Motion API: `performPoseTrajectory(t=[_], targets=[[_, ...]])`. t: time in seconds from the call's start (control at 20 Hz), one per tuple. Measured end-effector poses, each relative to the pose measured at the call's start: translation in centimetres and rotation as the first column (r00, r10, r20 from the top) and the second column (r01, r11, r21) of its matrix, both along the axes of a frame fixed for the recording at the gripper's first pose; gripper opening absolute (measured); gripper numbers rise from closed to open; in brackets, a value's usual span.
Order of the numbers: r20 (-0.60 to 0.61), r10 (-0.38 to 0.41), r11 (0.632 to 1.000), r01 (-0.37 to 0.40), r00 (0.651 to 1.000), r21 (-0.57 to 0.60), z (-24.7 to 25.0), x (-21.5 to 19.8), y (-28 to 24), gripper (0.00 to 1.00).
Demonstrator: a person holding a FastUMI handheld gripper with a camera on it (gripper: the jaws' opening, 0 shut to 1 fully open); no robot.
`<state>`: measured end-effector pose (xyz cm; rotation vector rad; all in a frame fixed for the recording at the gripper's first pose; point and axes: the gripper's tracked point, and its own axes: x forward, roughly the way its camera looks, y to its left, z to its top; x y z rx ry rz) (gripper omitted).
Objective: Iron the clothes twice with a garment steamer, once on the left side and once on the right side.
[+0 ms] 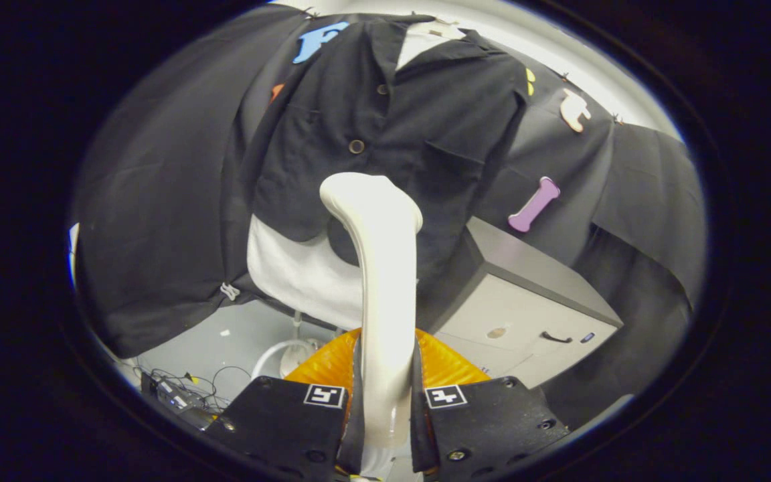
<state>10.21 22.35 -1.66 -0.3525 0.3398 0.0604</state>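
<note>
Between the fingers of the hand-held gripper (385, 402) stands the garment steamer (379, 268), clamped at its handle from both sides. Its long axis runs straight ahead of the fingers, and its curved head points at the lower front of the dark jacket (385, 127), below the buttons.

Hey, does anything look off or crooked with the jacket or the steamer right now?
Nothing stands out. The gripper is shut on the steamer handle, upright before the dark jacket. The jacket hangs buttoned over a white form, beside a grey cabinet.
</note>
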Motion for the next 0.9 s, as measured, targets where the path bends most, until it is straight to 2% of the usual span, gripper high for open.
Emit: performPoseTrajectory(t=[0.45,0.9], targets=[[0.000,-0.116,0.991,0.116,0.993,0.061,1.1,-3.8,-10.8,0.30],[-0.019,-0.144,0.980,0.146,0.989,0.133,0.1,-11.8,-20.0,0.30]])
